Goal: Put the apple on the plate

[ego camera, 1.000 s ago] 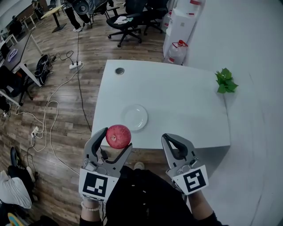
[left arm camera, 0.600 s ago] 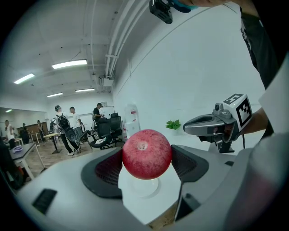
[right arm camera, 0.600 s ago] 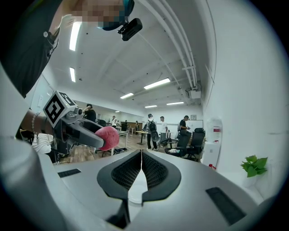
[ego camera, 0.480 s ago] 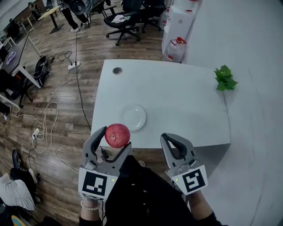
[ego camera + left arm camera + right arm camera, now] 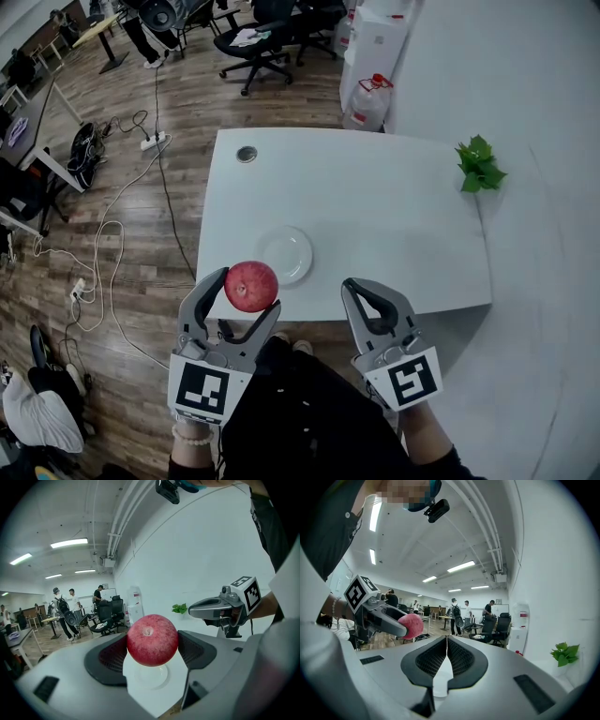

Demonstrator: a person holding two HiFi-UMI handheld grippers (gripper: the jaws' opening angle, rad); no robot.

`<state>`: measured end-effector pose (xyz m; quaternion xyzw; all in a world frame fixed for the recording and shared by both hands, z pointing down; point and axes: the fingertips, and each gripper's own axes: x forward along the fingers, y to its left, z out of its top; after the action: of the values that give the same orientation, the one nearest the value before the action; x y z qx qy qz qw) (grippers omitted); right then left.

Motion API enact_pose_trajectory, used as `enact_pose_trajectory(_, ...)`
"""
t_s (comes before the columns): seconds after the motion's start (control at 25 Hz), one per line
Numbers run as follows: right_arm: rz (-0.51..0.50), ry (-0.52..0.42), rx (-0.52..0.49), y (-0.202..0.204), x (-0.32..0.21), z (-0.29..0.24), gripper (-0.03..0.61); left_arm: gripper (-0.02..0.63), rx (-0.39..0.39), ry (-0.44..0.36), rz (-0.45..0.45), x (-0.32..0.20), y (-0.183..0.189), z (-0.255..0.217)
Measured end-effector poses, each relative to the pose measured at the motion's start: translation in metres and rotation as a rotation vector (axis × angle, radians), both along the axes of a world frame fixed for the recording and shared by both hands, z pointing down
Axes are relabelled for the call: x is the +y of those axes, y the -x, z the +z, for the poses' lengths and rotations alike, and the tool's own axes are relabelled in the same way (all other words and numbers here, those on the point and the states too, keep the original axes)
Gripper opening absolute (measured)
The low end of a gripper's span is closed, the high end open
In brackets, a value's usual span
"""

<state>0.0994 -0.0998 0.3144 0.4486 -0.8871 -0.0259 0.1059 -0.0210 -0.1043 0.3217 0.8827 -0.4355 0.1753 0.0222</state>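
Left gripper (image 5: 249, 292) tight around apple (image 5: 250, 284), near plate (image 5: 292, 255) on white table (image 5: 375, 216), wood-floored office

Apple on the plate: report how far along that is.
Done: the apple is gripped by the left gripper, off the table. In hand: it hangs near the table's front edge, short of the plate. Left: carry it over the plate, set it down, release. The right gripper is shut, empty.

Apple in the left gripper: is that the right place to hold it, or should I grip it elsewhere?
This hold is good. The left gripper has the apple across its widest middle, one pad on each round flank, dimpled end facing the camera. The round shape tapers toward either end, so a grip there would likely slip.
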Motion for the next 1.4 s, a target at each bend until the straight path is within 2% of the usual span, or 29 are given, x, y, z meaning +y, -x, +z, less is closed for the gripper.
enact_pose_trajectory(0.12, 0.009, 0.007, -0.002, 0.003, -0.005, 0.0, 0.043, 0.351, -0.027, -0.053, 0.058, -0.009, 0.001, 0.0)
enact_pose_trajectory(0.28, 0.031, 0.03, 0.005, 0.005, -0.011, 0.005, 0.043, 0.351, -0.003, 0.015, 0.033, -0.019, 0.003, 0.001)
enact_pose_trajectory(0.6, 0.073, 0.05, 0.014, 0.012, -0.027, 0.014, 0.043, 0.351, -0.007, 0.035, 0.084, -0.038, 0.005, 0.014)
enact_pose_trajectory(1.0, 0.1, 0.07, 0.039, 0.02, -0.031, 0.024, 0.043, 0.351, -0.024, 0.019, 0.147, -0.057, 0.002, 0.028)
enact_pose_trajectory(1.32, 0.153, 0.095, 0.044, 0.01, -0.028, 0.03, 0.041, 0.351, -0.073, -0.009, 0.224, -0.072, -0.009, 0.048)
enact_pose_trajectory(1.4, 0.169, 0.101, 0.041, 0.009, -0.027, 0.031, 0.043, 0.351, -0.072, 0.006, 0.226, -0.076, -0.011, 0.052)
